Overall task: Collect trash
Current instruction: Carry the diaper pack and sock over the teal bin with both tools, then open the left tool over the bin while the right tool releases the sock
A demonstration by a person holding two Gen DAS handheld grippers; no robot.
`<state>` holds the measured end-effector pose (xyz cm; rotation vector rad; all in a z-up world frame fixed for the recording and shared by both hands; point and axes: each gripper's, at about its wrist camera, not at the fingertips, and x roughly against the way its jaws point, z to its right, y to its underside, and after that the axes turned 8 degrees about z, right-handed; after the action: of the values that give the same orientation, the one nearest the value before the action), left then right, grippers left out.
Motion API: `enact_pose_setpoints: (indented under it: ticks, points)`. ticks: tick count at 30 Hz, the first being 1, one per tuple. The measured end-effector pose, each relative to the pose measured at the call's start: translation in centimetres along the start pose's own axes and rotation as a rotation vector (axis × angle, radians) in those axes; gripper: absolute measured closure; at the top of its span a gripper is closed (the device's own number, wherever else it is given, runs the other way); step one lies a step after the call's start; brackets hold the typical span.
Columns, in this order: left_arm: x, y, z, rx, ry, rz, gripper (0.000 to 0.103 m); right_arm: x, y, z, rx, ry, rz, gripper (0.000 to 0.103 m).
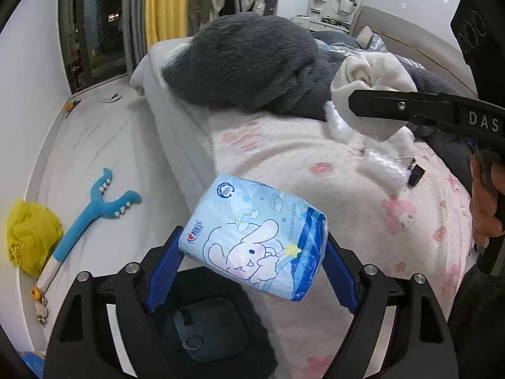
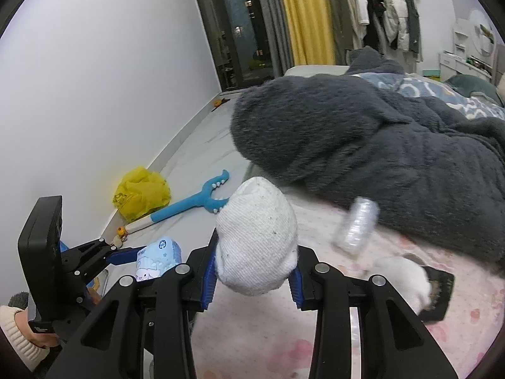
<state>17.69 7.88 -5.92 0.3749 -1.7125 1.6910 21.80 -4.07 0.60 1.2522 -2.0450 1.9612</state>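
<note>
Trash was already in both of my grippers at this point: the left gripper (image 1: 252,252) was clamped wide across a blue tissue pack (image 1: 254,237), and the right gripper (image 2: 255,271) was closed narrowly on a balled white sock (image 2: 257,240). Both were held in the air over the near edge of the bed (image 1: 363,221), above its pink patterned sheet.

I judged the job as partly done. Two items were picked up but neither had been dropped anywhere, and more remained on the sheet: a scrap of bubble wrap (image 1: 383,165) just beside a small black object (image 1: 416,175), and another clear plastic piece (image 2: 358,227) near the edge of the grey blanket (image 2: 394,164). On the floor by the wall lay a crumpled yellow bag (image 1: 30,233) and a blue back-scratcher (image 1: 94,211); I could not tell whether the bag was trash or meant to receive it.

I saw a dark container (image 1: 211,328) directly beneath the left gripper, possibly a bin, but the gripper frame cut most of it off. The clear plastic piece was blurred in the right view. The black object's nature was unclear to me, and the sock partly hid what lay behind it.
</note>
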Motion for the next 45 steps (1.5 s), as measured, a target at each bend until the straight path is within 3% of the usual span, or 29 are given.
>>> enact_pose_setpoints:
  ticks: [18, 36, 45]
  points:
    - [0.0, 4.8, -7.4, 0.104, -0.065, -0.129, 0.019, -5.1, 0.8, -7.6, 0.078, -0.095, -0.091, 0.065]
    - [-1.0, 10.1, -9.5, 0.118, -0.019, -0.348, 0.019, -10.0, 3.0, -13.3, 0.133, -0.177, -0.235, 0.065]
    - [0.1, 11.1, -11.0, 0.142, -0.024, -0.352, 0.012, -12.7, 4.6, -15.0, 0.137, -0.194, -0.314, 0.065]
